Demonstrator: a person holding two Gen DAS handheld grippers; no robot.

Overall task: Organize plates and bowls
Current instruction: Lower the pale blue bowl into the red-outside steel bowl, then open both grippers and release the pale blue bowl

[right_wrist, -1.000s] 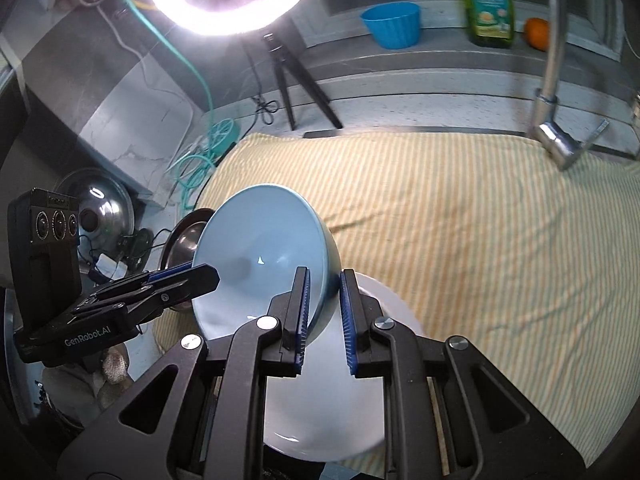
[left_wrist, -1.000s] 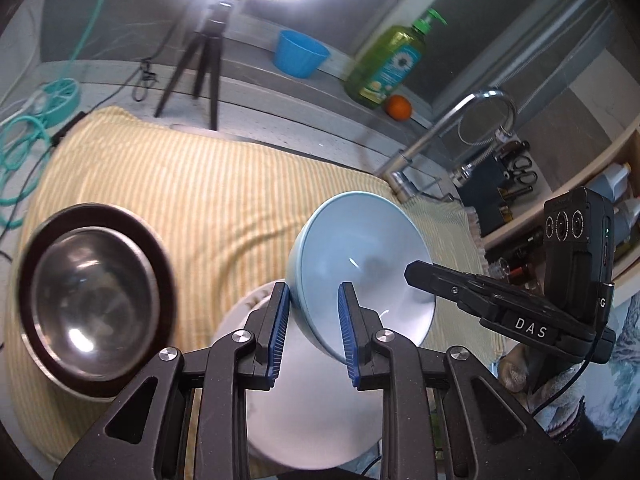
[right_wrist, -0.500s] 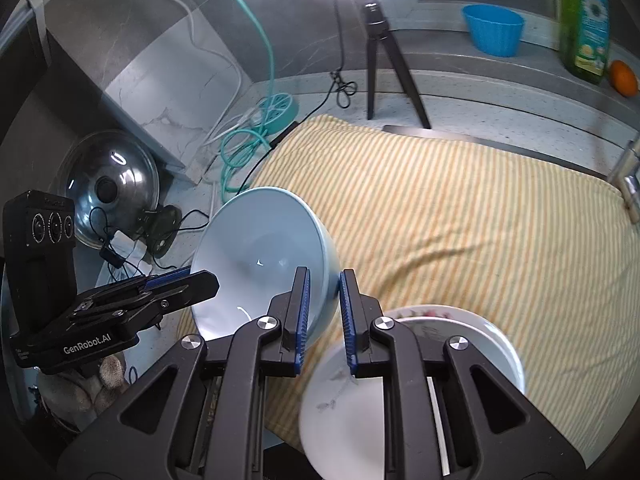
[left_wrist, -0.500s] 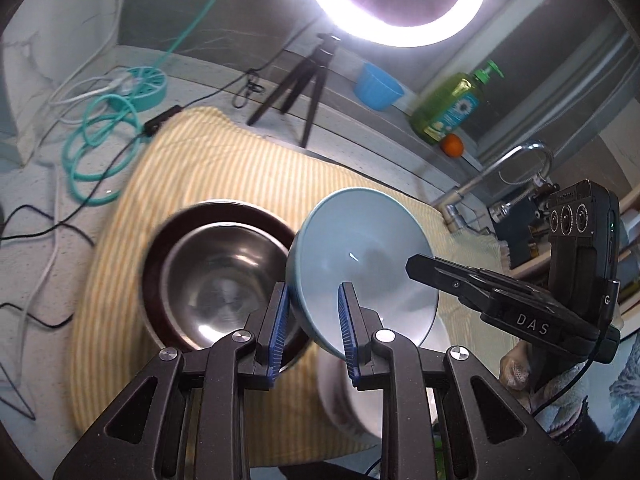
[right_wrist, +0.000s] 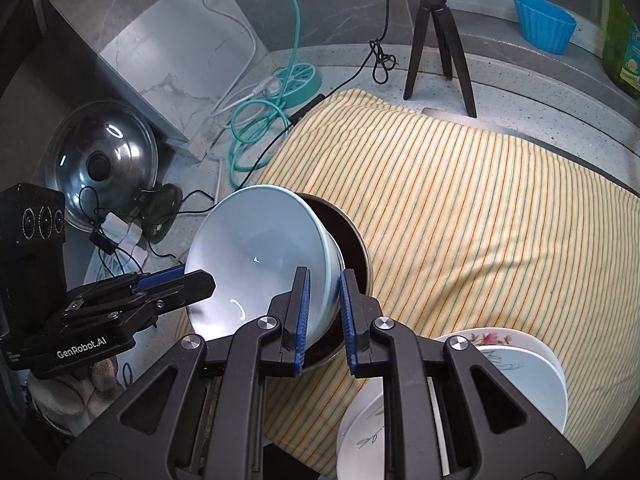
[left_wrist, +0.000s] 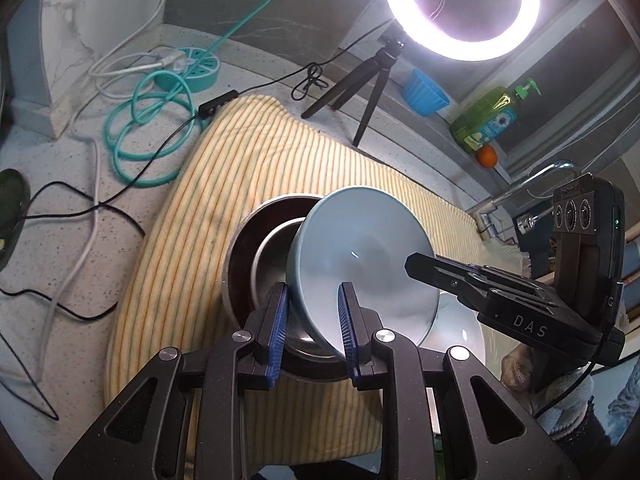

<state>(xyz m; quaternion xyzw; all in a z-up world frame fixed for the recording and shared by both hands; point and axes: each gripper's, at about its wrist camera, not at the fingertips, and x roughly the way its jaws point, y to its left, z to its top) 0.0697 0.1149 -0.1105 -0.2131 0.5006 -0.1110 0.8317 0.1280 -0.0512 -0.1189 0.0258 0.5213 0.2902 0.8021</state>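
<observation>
Blue bowl, held at both rims

Left gripper [left_wrist: 313, 325] and right gripper [right_wrist: 323, 316] each pinch the tilted light-blue bowl [left_wrist: 362, 258] over a steel bowl [left_wrist: 270, 258]; white plates [right_wrist: 516, 376] beside; striped cloth [right_wrist: 480, 208] beneath; ring light [left_wrist: 460, 4] beyond.
</observation>
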